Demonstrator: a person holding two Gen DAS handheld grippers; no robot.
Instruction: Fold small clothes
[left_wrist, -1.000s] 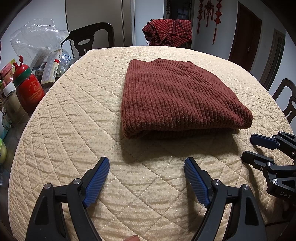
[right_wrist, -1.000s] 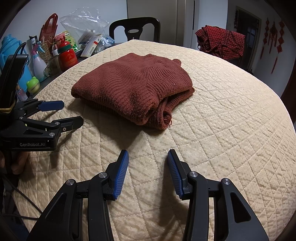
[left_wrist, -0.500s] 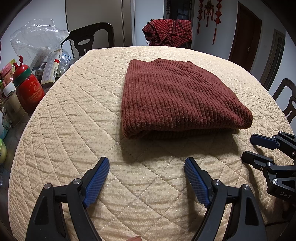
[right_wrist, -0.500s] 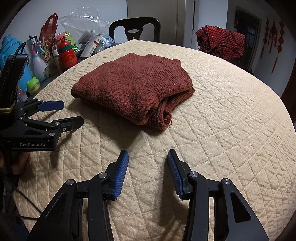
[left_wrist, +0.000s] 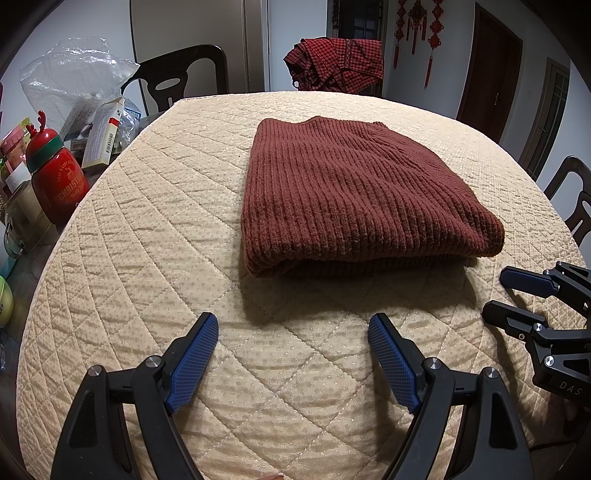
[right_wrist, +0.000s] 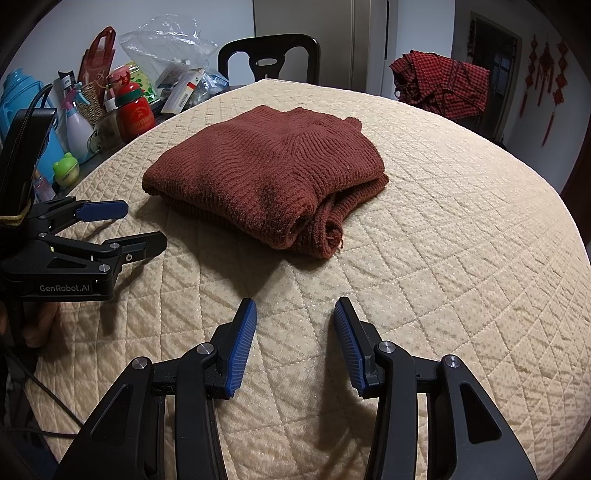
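Centrally on the beige quilted table cover (left_wrist: 155, 236) lies the folded rust-red ribbed knit sweater (left_wrist: 354, 192), its thick folded edge facing the left wrist camera and its rolled layers showing at one corner in the right wrist view (right_wrist: 325, 225). How many layers the fold contains cannot be counted. The left gripper (left_wrist: 291, 328) hangs above bare cover short of the sweater, jaws spread wide with nothing between the blue textured pads (left_wrist: 192, 362). The right gripper (right_wrist: 295, 314) stands likewise clear of the garment, jaws parted to a moderate gap and empty. Its body is cut off at the right edge of the left wrist view. Cluttered items, including a red bottle with a green band (left_wrist: 59, 177) and a crumpled clear plastic bag (left_wrist: 70, 77), sit beyond the cover's left edge, partly cropped. A red checked cloth (left_wrist: 336, 62) hides the chair beneath it.
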